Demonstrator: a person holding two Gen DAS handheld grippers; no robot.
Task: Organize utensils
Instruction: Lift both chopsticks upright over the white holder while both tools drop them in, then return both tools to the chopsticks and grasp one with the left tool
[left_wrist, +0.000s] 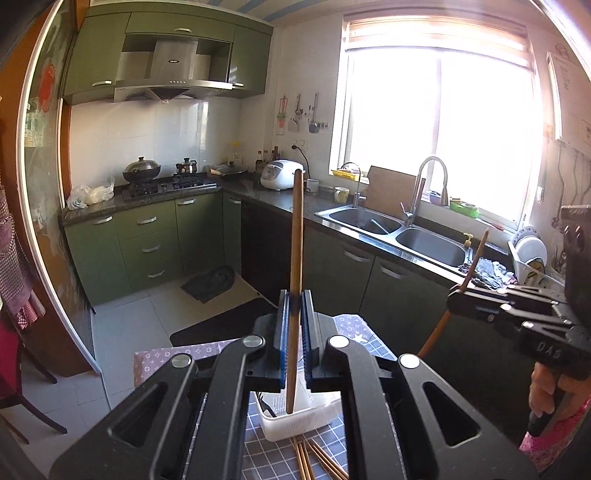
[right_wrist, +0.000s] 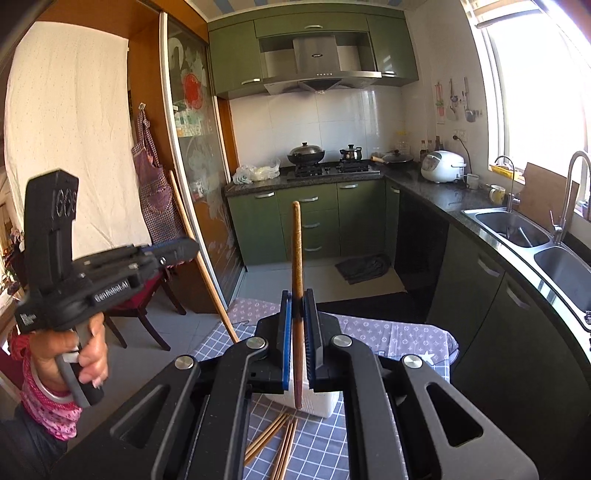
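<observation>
My left gripper (left_wrist: 294, 302) is shut on a wooden chopstick (left_wrist: 296, 236) held upright, its lower end over the white slotted utensil holder (left_wrist: 295, 419) on the table. My right gripper (right_wrist: 298, 306) is shut on another upright wooden chopstick (right_wrist: 296, 251), its lower end in front of the white holder (right_wrist: 317, 404). Several loose chopsticks (left_wrist: 314, 459) lie on the blue checked tablecloth (right_wrist: 321, 439) in front of the holder; they also show in the right wrist view (right_wrist: 275, 441). Each gripper shows in the other's view: the right one (left_wrist: 458, 293) and the left one (right_wrist: 184, 247), both shut on their chopsticks.
The table with the blue checked cloth stands in a kitchen. Green cabinets (left_wrist: 147, 236), a gas stove with pots (left_wrist: 162, 181) and a double sink (left_wrist: 399, 232) line the walls. A black mat (left_wrist: 218, 325) lies on the floor. A chair (right_wrist: 136, 314) stands at the left.
</observation>
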